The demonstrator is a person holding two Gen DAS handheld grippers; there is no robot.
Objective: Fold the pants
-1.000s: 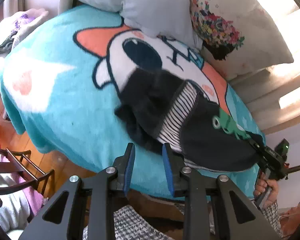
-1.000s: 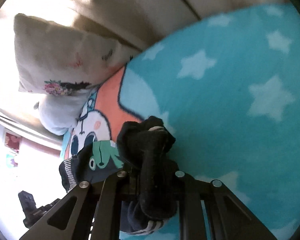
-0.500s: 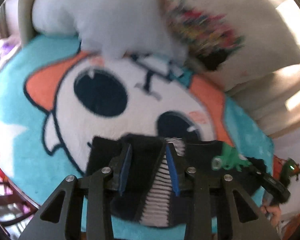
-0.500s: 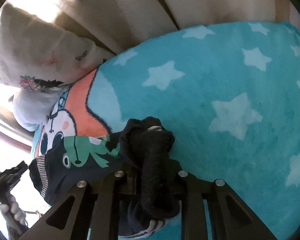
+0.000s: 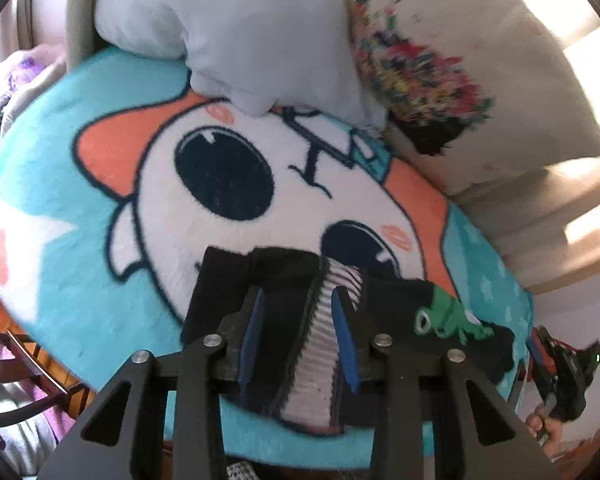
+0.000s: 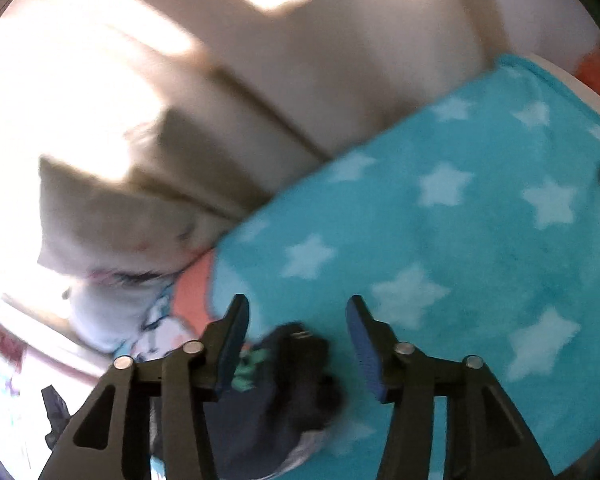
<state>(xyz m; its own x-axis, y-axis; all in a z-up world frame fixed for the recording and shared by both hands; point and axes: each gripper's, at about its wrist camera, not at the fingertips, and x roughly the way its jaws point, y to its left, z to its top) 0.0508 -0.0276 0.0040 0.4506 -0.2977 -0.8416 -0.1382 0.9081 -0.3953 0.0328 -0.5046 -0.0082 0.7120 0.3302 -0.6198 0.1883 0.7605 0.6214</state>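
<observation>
Pants point(image 5: 284, 320): dark, lower centre on the turquoise blanket point(image 5: 80, 288); near edge hidden behind tongs.
Left tongs point(image 5: 298, 336): apart, straddling the striped waistband point(image 5: 332, 320), pads not pressing.
Right tongs point(image 6: 296, 344): opening, blurred pants between, unclamped.

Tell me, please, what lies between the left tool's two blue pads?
The pants: their dark cloth and striped waistband sit between the left tool pads, shown in the left wrist view.

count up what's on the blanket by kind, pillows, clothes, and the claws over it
Pillows: 2, a plain white pillow and a floral pillow
Pants: 1, dark pants
Claws: 2, left claw, right claw
Total: 5
</observation>
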